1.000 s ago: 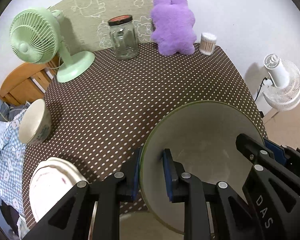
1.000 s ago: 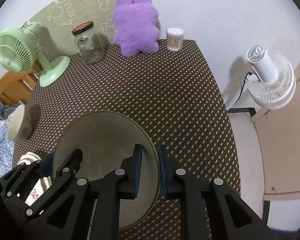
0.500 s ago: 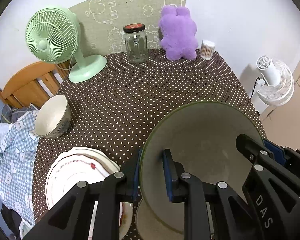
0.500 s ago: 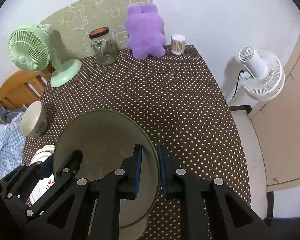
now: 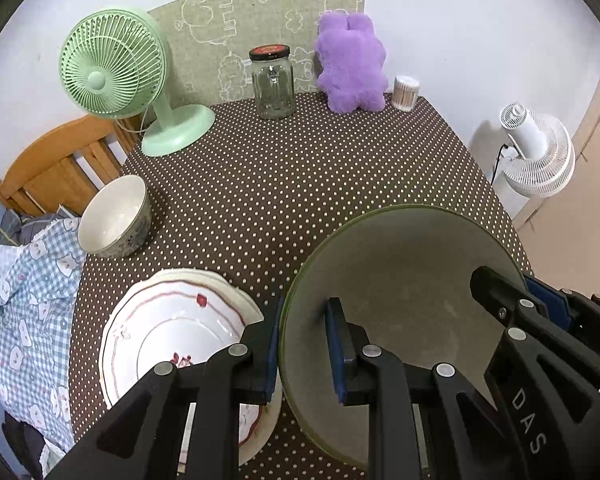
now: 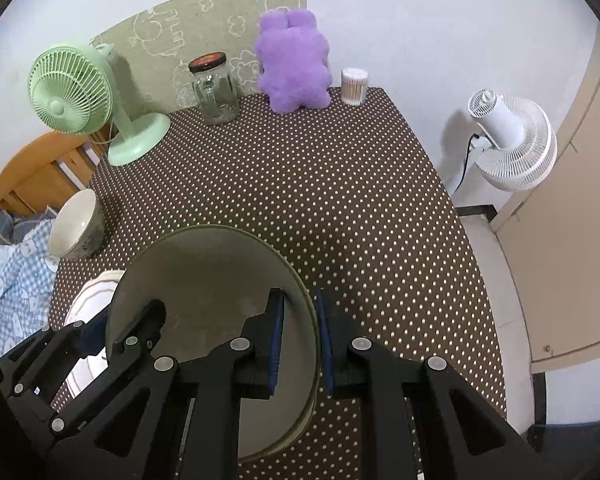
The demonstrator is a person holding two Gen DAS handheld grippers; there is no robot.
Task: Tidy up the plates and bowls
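Left hand-held gripper (image 5: pixel 302 340): showing matte black moulded finger arms, angular and ribbed, each carrying round silver screw heads along its length. Bearing flat blue pads (image 5: pixel 334 344) on the inner faces of the fingertips. Right hand-held gripper (image 6: pixel 299 338): presenting the same black angular build, silver fasteners spaced in pairs, blue pads (image 6: pixel 277 336) lining the tips. Displaying pale raised lettering "DAS" on the side of one black arm, seen in the left wrist view. Showing triangular cut-outs in the black frame sections near the bottom edge.
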